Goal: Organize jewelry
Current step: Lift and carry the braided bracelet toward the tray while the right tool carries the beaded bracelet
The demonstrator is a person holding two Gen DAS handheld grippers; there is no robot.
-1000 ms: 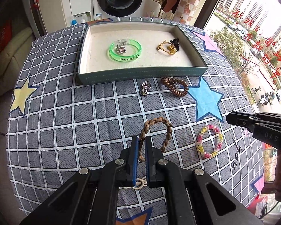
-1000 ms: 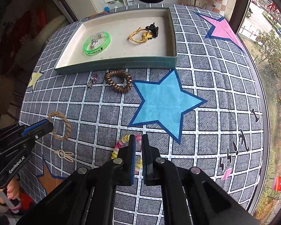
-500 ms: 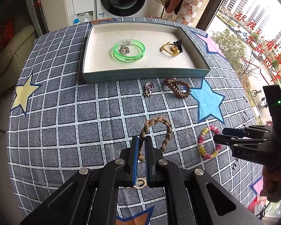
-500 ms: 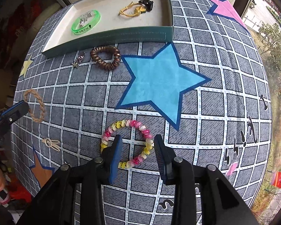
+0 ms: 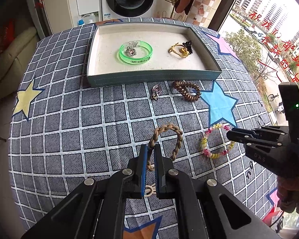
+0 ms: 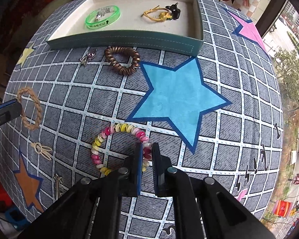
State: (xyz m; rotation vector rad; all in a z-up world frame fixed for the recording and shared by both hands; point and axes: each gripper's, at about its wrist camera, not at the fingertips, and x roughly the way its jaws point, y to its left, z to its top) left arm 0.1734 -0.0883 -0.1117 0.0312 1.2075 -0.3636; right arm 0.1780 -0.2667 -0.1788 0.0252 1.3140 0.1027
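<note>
**A:** Status? Which step?

**B:** Double pickup, as I read it. Both grippers are down on the grid-pattern star tablecloth (image 5: 73, 119), each on one piece. Already in the tray (image 5: 153, 75): green bangle (image 5: 135, 52) with a small charm inside its ring, plus a yellow tie with a black clip (image 5: 181, 48). Four or so pieces are left loose on the cloth.

**B:** Left gripper (image 5: 151, 155): fingers nearly together, pinching the near-left strand of the braided tan bracelet (image 5: 166, 141). The rest of the loop lies flat on the cloth, so it isn't lifted.

**A:** Right side?

**B:** Right gripper (image 6: 146, 155): fingers drawn in tight on the right arc of the pink-yellow spiral hair tie (image 6: 119, 149), coils squeezed between the pads. The tie sits just below the blue star (image 6: 177, 101), on the cloth.

**A:** Next move?

**B:** My guess: lift both straight up, carry to the tray, and clear its near wall before opening. The coil tie is springy and could slip or stretch out of the pinch; the braid is limp and will dangle, so it needs height over the rim.

**A:** After that?

**B:** Brown spiral tie (image 5: 186, 90) and silver heart charm (image 5: 156, 91), both just outside the tray's front wall. Also a small cream loop (image 6: 42, 150) near the orange star.
</note>
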